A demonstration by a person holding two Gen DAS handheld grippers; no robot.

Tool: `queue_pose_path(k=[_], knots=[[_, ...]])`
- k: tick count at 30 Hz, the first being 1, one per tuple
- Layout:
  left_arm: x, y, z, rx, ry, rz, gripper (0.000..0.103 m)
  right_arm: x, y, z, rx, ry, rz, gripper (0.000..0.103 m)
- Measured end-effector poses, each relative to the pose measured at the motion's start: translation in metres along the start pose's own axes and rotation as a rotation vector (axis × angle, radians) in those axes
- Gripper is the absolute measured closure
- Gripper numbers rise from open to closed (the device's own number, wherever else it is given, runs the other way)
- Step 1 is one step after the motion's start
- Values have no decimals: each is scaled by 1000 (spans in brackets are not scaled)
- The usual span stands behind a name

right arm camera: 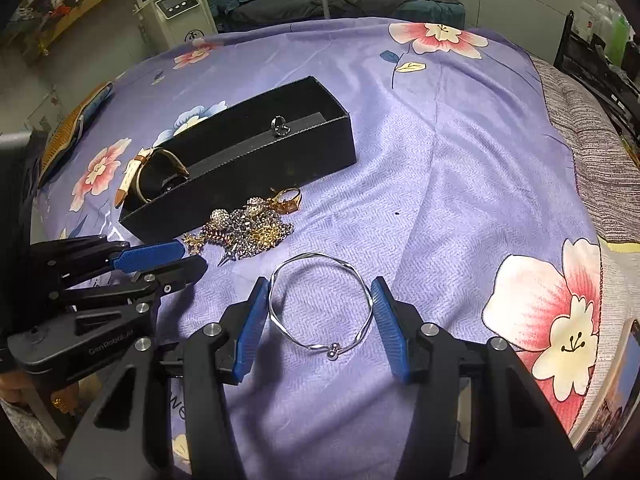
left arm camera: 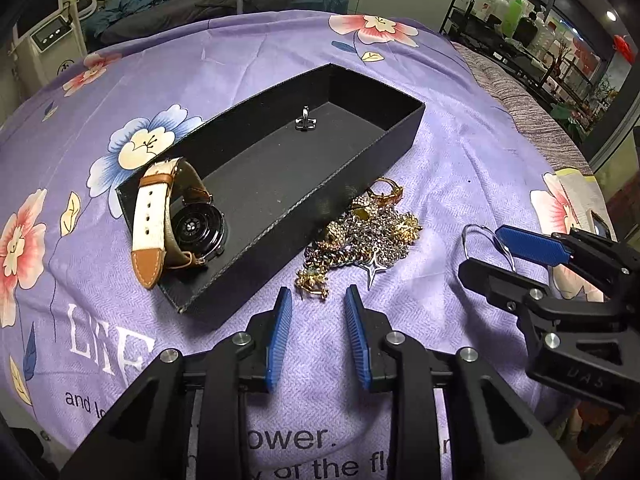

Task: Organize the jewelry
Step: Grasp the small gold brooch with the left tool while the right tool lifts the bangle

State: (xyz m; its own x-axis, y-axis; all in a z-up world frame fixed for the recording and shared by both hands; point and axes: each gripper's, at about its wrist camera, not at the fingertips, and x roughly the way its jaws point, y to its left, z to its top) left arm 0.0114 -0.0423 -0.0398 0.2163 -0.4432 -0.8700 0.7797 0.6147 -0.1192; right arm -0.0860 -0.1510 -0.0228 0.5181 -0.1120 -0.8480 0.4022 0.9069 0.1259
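A long black box (left arm camera: 360,172) (right arm camera: 280,164) lies on the purple flowered cloth. In it are a watch with a white and brown strap (left arm camera: 180,220) (right arm camera: 152,176) at the near end and a small silver ring (left arm camera: 306,120) (right arm camera: 279,125) farther in. A tangled pile of gold and silver chains (left arm camera: 360,236) (right arm camera: 244,228) lies beside the box, with a gold ring (left arm camera: 386,190) (right arm camera: 288,200) at its far edge. My left gripper (left arm camera: 318,300) (right arm camera: 188,258) is open and empty just before the pile. My right gripper (right arm camera: 320,288) (left arm camera: 476,248) is open, its fingers on either side of a thin silver bangle (right arm camera: 320,308) (left arm camera: 486,240).
The purple cloth (right arm camera: 440,160) covers a bed or table. A striped grey blanket (right arm camera: 592,160) lies along the right edge. A white machine (right arm camera: 172,4) and dark bedding (right arm camera: 340,0) stand beyond the far edge. Shelves with bottles (left arm camera: 516,20) are at the far right.
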Motion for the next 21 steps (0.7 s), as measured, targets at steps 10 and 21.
queue_pose_path(k=[10, 21], knots=[[5, -5, 5, 41, -13, 33, 85, 2, 7, -3, -27, 5, -10, 50], [-6, 2, -8, 22, -18, -5, 86, 0, 10, -7, -38, 7, -17, 50]])
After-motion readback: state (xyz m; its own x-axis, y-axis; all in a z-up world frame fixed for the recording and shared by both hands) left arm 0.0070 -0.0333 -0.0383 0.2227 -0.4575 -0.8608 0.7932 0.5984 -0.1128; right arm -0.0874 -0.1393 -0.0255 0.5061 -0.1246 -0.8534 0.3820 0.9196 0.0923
